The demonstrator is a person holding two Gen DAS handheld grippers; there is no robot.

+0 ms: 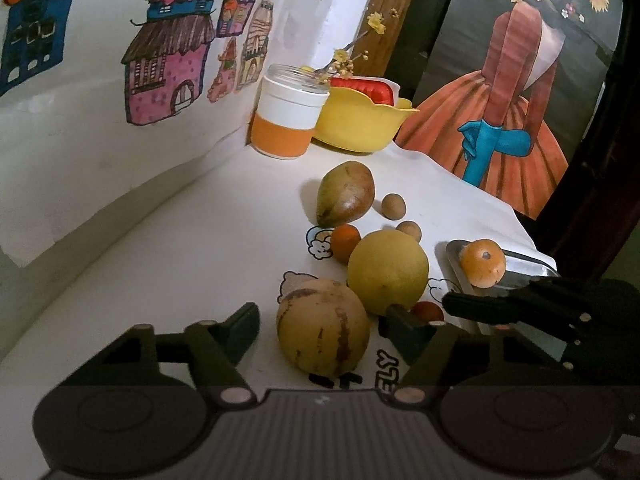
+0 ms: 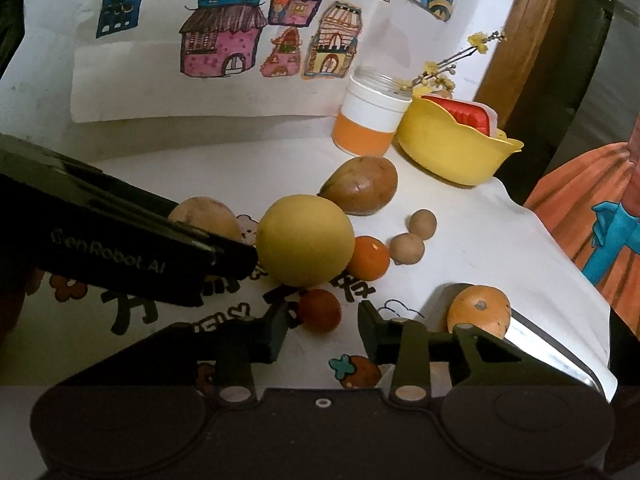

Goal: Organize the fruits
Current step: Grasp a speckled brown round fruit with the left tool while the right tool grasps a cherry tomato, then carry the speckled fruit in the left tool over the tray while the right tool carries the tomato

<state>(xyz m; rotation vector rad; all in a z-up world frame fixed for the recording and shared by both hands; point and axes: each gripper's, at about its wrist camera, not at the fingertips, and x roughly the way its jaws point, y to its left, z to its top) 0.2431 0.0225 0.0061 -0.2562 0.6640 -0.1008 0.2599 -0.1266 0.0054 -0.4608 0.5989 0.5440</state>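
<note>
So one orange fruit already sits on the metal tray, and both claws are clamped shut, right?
Not quite. An orange fruit does sit on the metal tray, but both wrist views show the left claw and right claw open, holding nothing.

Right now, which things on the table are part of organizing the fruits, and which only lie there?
For the job: large round yellow fruit, striped yellow melon, brown-green mango, small orange, orange on metal tray, small red fruit.

Lying about: yellow plastic bowl, white-and-orange jar.
</note>
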